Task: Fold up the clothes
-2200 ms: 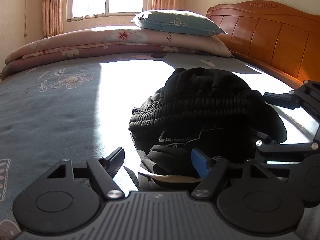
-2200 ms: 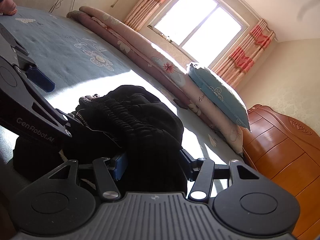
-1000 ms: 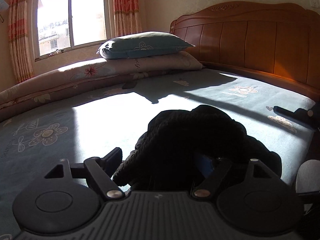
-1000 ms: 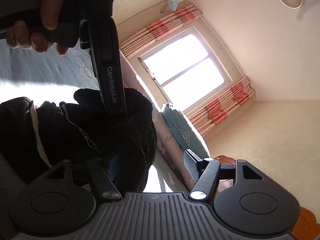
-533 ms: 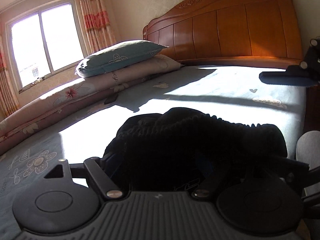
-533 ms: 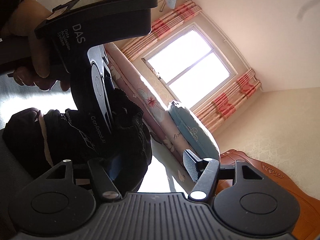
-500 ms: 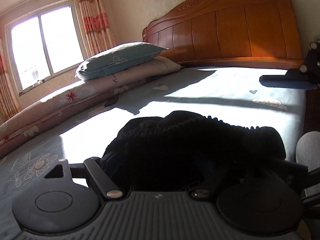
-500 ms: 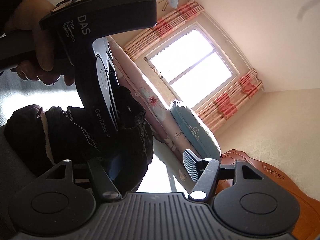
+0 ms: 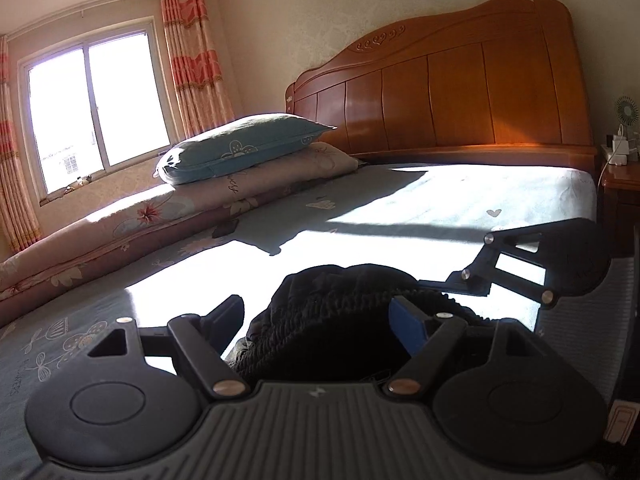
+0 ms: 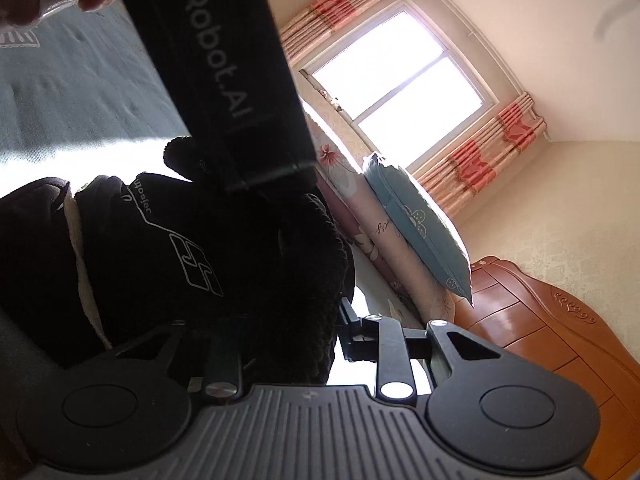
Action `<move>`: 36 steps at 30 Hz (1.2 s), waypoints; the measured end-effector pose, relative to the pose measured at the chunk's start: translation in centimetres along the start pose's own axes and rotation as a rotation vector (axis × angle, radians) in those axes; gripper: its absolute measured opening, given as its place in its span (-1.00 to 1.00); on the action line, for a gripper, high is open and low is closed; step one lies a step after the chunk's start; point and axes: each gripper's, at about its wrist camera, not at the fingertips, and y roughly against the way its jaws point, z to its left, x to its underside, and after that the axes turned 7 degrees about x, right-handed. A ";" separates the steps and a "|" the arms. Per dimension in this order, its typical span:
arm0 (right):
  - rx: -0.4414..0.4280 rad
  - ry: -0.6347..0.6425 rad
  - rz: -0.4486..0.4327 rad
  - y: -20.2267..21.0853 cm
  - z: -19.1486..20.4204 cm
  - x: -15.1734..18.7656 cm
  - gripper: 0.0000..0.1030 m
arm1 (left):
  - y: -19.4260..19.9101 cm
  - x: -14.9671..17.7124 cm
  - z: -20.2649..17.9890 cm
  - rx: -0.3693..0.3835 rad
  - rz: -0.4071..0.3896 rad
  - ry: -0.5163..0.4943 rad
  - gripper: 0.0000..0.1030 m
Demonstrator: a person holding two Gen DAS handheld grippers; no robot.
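Through the left wrist camera I see my left gripper [image 9: 320, 316] low over the bed [image 9: 400, 208], fingers spread wide with the bunched black garment [image 9: 332, 312] lying between them — nothing clamped. The garment sits on the sunlit blue sheet; the right gripper [image 9: 520, 268] reaches in from the right, just behind the bundle. A blue pillow [image 9: 240, 148] lies on a folded quilt [image 9: 120, 228] by the window [image 9: 96, 108], under the wooden headboard [image 9: 440, 92].

Through the right wrist camera, my right gripper [image 10: 288, 332] has the garment [image 10: 180, 256] packed between its fingers — the left one is buried in cloth, so I cannot tell whether it grips. The left gripper's body [image 10: 216, 68] crosses close overhead.
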 end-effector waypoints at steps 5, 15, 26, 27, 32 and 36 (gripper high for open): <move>-0.086 -0.138 0.047 0.7 -3.7 -0.1 -0.52 | 0.0 2.3 0.7 -0.136 0.063 -0.108 0.56; -0.129 -0.255 0.051 0.9 -6.8 -0.6 -0.52 | -6.1 7.1 0.4 -0.284 0.255 -0.694 0.58; -0.165 -0.270 0.068 -1.0 -8.7 -0.9 -0.52 | -9.2 9.1 1.2 -0.099 0.103 -1.165 0.13; -0.166 -0.265 0.069 -1.0 -8.7 -0.8 -0.52 | -9.2 9.0 1.4 -0.091 0.099 -1.199 -0.02; -0.208 -0.291 0.099 -1.5 -8.7 -0.2 -0.46 | -8.4 5.4 3.1 -0.107 0.038 -1.013 -0.47; -0.241 -0.312 0.123 -1.8 -8.6 0.3 -0.40 | -10.3 6.1 2.7 -0.085 0.064 -1.027 -0.39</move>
